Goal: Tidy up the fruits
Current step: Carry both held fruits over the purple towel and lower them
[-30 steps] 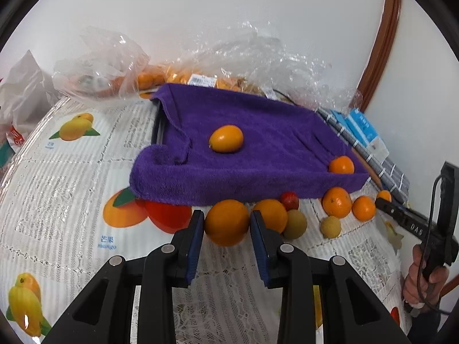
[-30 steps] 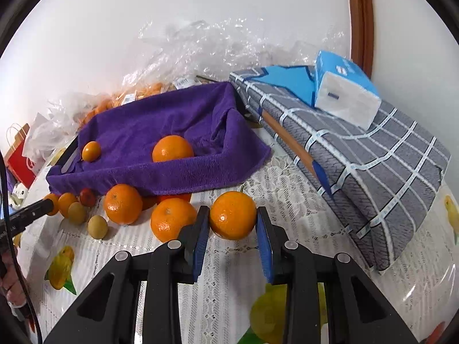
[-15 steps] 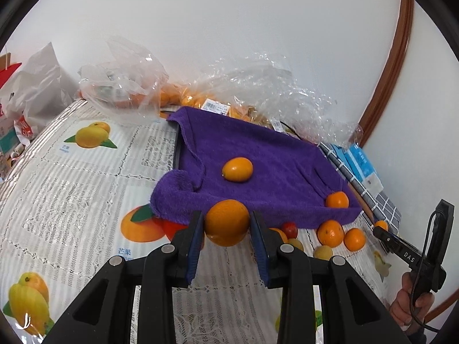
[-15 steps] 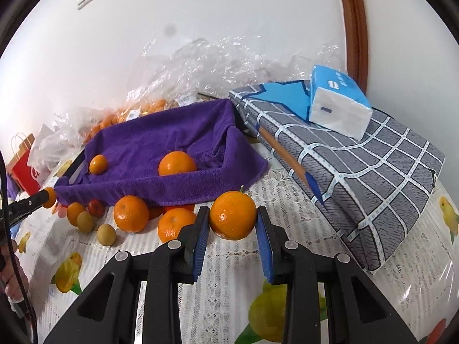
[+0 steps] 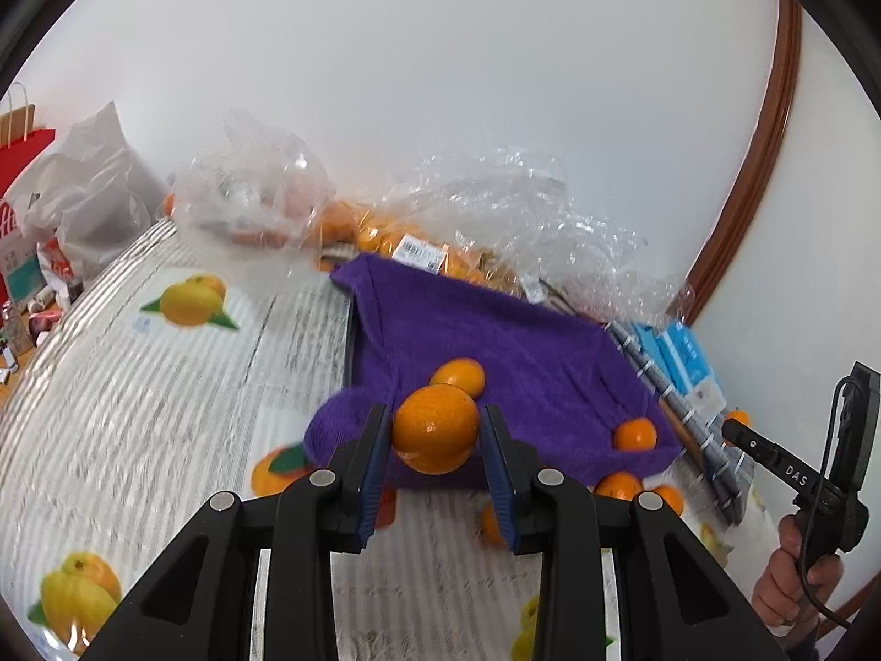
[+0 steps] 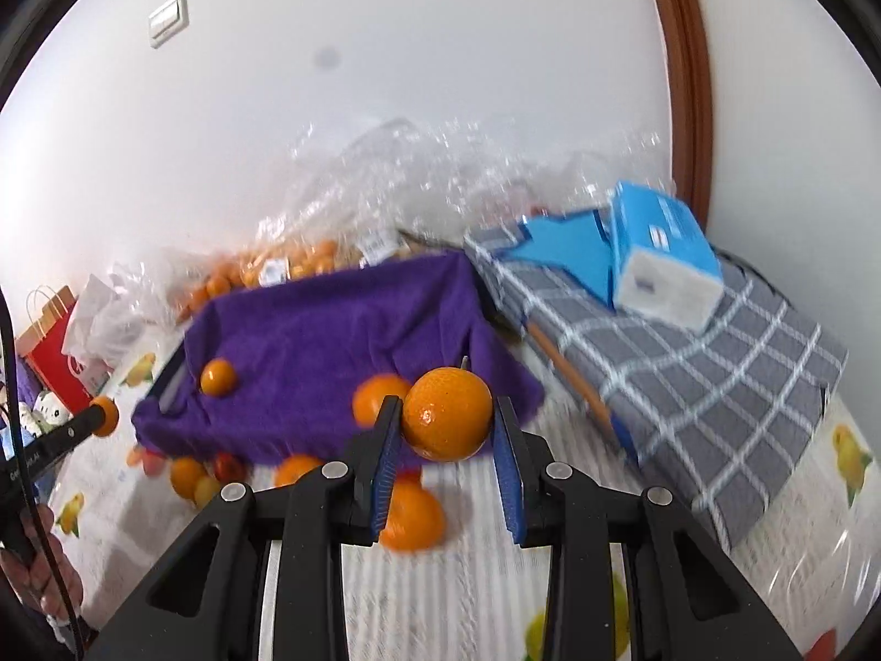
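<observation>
A: White wall at the back, fruit-print tablecloth [image 5: 137, 374] over the table, purple towel [image 5: 528, 352] draped over a tray near the far edge, w/ clear plastic bags [image 5: 495, 209] of oranges behind it.

B: Grippers?

A: Left gripper [image 5: 435, 440] has its blue pads clamped on an orange [image 5: 436, 427], held in the air over the towel's near-left corner. Right gripper [image 6: 445, 429] is closed on another orange [image 6: 447, 413], lifted above the towel's near-right corner; a bit of stem pokes up at the top.

B: Long axis?

A: Both approx round, none to speak of. Can't tell which way the left one's stem points.

B: On the towel?

A: Two fruits: a small orange [image 5: 460, 377] toward the left side, just behind the left gripper's fruit, and a mandarin [image 5: 635, 434] at the near-right corner. Wide bare purple between them.

B: Off the towel?

A: Loose oranges [image 6: 412, 518] and smaller fruits on the cloth along the towel's near edge, blurred. Right of the towel, close against it, a grey checked cushion [image 6: 716, 374] w/ a blue tissue box [image 6: 661, 259] on top. Left half of the tablecloth is bare print; red paper bag [image 5: 22, 165] at the far-left edge.
</observation>
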`<state>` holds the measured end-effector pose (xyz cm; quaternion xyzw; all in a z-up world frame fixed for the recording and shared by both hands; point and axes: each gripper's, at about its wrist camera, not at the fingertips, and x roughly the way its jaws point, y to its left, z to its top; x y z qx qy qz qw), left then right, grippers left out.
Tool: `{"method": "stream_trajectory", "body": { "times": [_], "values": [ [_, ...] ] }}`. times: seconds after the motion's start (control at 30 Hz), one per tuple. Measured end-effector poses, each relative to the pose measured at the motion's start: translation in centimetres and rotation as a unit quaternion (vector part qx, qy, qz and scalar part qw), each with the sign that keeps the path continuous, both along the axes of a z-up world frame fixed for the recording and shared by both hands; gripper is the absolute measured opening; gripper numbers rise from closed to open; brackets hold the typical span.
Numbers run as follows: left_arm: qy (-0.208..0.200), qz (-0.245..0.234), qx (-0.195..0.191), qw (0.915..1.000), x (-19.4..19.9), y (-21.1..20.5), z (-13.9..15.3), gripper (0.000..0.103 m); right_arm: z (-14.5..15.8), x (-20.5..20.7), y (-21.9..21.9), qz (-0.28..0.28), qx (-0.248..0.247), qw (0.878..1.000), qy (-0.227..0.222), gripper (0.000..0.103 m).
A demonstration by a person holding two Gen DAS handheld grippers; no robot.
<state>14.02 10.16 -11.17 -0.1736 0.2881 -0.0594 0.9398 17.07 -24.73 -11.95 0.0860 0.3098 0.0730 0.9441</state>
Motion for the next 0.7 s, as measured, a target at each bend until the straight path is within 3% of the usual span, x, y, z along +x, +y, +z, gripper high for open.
{"method": "stream_trajectory", "body": {
  "times": [0.2,0.37,0.5,0.6,0.7],
  "values": [
    [-0.029,-0.003,0.011,0.9995,3.3,-1.0,3.0,0.031,2.5,3.3,0.5,-0.002,0.004,1.0,-0.023,0.032],
    [-0.03,0.0,0.032,0.9991,6.0,-2.3,2.2,0.031,3.0,6.3,1.1,0.005,0.018,1.0,-0.024,0.032],
    [0.005,-0.008,0.018,0.9998,7.2,-2.0,-0.3,0.031,1.2,8.2,1.7,0.01,0.018,1.0,-0.015,0.032],
    [0.008,-0.002,0.016,0.9998,7.4,-1.6,-0.8,0.031,-1.2,9.5,1.7,0.011,0.019,1.0,0.022,0.032],
    [0.015,-0.005,-0.013,0.9998,7.6,-1.1,-1.3,0.031,-2.7,10.3,1.9,0.022,0.015,0.999,0.039,0.032]
  ]
}}
